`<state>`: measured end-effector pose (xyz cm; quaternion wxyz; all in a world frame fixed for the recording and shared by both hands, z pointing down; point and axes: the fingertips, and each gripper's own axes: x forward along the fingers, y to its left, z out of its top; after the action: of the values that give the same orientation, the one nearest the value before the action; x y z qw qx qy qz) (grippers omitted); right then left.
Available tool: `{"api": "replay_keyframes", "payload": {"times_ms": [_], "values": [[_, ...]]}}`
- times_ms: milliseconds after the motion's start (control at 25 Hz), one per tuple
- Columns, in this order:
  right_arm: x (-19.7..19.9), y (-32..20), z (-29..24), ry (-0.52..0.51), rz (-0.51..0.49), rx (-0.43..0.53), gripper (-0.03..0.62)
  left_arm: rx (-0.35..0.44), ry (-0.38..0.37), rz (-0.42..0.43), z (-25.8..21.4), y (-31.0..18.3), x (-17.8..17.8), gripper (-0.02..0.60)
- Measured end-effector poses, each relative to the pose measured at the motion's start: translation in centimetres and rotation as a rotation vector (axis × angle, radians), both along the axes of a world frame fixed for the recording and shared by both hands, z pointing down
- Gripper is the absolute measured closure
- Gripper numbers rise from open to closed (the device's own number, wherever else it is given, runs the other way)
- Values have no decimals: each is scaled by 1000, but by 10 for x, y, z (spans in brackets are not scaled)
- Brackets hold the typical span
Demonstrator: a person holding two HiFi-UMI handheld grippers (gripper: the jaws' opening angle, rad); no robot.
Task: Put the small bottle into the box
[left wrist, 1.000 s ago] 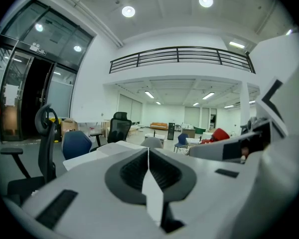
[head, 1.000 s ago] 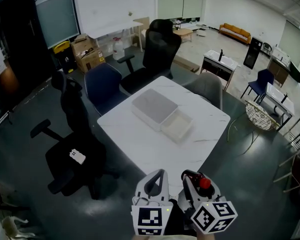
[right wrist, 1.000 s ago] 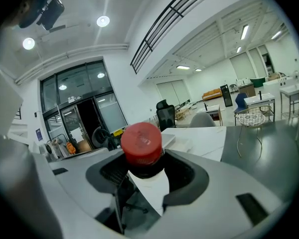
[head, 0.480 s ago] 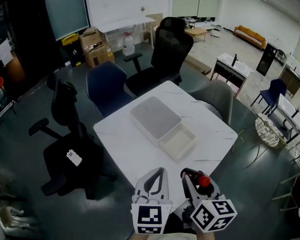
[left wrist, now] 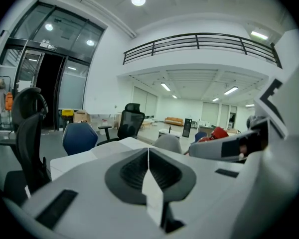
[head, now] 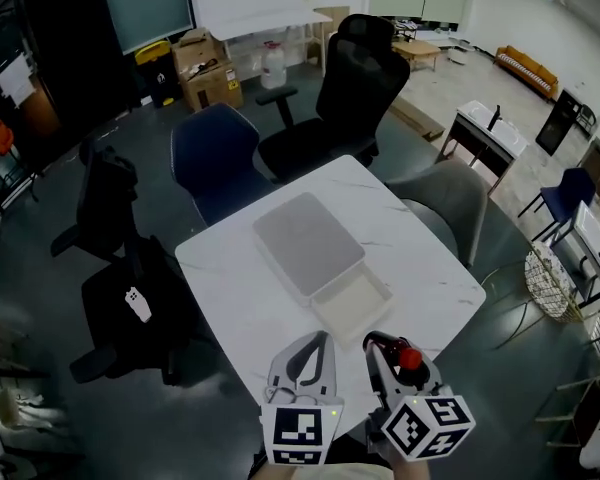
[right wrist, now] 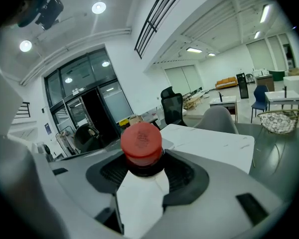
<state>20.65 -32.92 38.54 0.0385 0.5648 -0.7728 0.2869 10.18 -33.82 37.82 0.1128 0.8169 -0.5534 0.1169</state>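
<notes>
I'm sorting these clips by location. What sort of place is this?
Probably an open-plan office or lab space: a black office chair pulled up to a white table, desks spread over a wide floor, and an orange sofa at the far end.

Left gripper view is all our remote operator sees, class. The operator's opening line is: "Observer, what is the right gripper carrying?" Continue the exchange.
Observer: The right gripper is shut on a small bottle with a red cap.
Operator: Where is the box?
Observer: The white box sits open and empty on the white table, just ahead of both grippers.
Operator: Is anything next to it?
Observer: A grey lid lies flat right beside the box, on its far side.
</notes>
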Motion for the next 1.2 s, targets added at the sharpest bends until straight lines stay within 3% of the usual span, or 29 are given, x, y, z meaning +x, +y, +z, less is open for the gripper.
{"api": "replay_keyframes", "payload": {"times_ms": [600,1200], "values": [[0,-72,65,-8,-100,-135,367,-147,-41,-61,62,-48,7,561],[-7,-102,116,34,-116,-233,367,-272,-15,-87,114,-69,-2,561]]}}
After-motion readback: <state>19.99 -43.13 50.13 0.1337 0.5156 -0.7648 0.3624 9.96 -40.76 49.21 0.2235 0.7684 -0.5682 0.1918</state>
